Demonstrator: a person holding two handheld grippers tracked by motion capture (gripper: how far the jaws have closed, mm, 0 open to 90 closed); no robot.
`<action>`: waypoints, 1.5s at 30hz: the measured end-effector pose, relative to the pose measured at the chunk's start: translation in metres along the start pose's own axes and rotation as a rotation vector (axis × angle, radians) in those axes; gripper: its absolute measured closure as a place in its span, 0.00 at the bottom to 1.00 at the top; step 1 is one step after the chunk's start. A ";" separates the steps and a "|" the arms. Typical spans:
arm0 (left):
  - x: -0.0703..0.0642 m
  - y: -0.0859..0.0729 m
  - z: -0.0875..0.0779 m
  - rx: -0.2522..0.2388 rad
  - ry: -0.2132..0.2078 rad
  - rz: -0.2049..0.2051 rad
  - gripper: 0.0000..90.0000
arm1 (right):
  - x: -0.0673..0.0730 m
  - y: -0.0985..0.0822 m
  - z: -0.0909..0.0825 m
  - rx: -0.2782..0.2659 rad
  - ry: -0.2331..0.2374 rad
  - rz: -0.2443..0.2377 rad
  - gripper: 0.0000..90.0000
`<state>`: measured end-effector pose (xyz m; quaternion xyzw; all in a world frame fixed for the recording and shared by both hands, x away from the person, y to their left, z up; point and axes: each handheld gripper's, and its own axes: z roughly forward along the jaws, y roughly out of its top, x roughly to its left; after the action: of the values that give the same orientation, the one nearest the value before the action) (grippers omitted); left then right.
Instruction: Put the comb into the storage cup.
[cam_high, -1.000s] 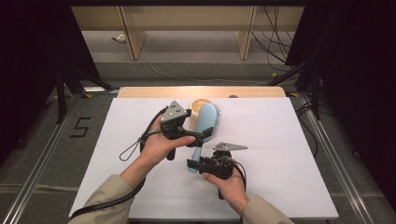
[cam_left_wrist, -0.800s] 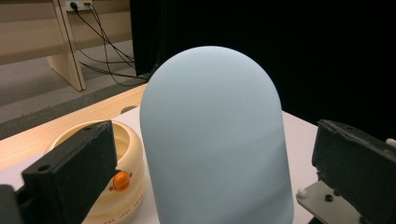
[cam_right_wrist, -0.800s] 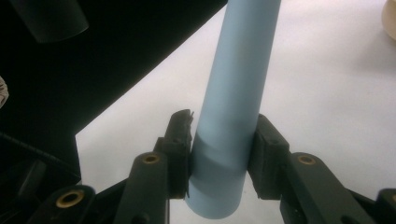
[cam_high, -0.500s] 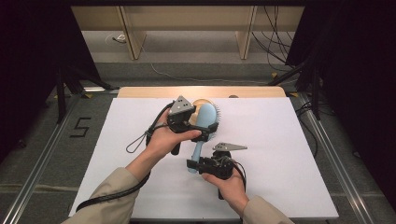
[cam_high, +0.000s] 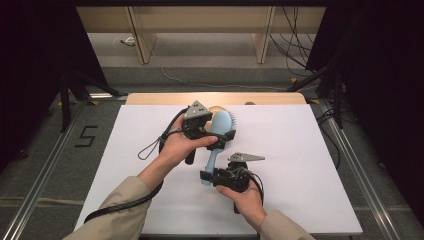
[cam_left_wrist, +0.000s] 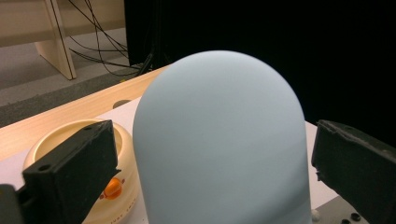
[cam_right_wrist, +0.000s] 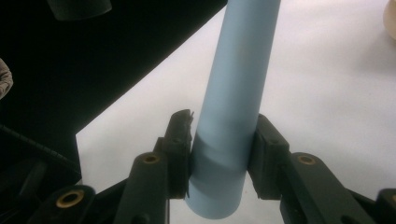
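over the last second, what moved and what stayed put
The left gripper moved up along the light blue hairbrush toward its head, jaws now either side of it, not touching. The right gripper stayed shut on the brush handle; the round wooden dish behind stayed put.

Pale blue brush (cam_high: 218, 131), plain, with white bristles. Black jaws, grey top plates on both grippers. White tabletop (cam_high: 310, 165), wooden far edge; cream bowl (cam_left_wrist: 74, 140) with orange knob (cam_left_wrist: 112, 188).
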<state>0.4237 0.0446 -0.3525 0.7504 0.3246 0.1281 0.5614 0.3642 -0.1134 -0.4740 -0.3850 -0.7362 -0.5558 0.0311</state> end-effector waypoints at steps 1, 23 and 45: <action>0.000 0.001 0.000 -0.001 0.000 -0.001 0.00 | 0.000 0.000 0.000 -0.001 0.000 0.000 0.72; -0.003 0.002 0.006 0.003 -0.015 -0.019 0.05 | 0.000 0.001 -0.001 -0.005 -0.001 -0.006 0.72; -0.001 -0.001 0.004 -0.003 0.004 -0.060 0.20 | 0.000 0.000 0.000 -0.001 -0.002 -0.004 0.72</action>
<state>0.4249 0.0415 -0.3543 0.7392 0.3478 0.1134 0.5655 0.3644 -0.1139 -0.4741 -0.3842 -0.7367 -0.5557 0.0289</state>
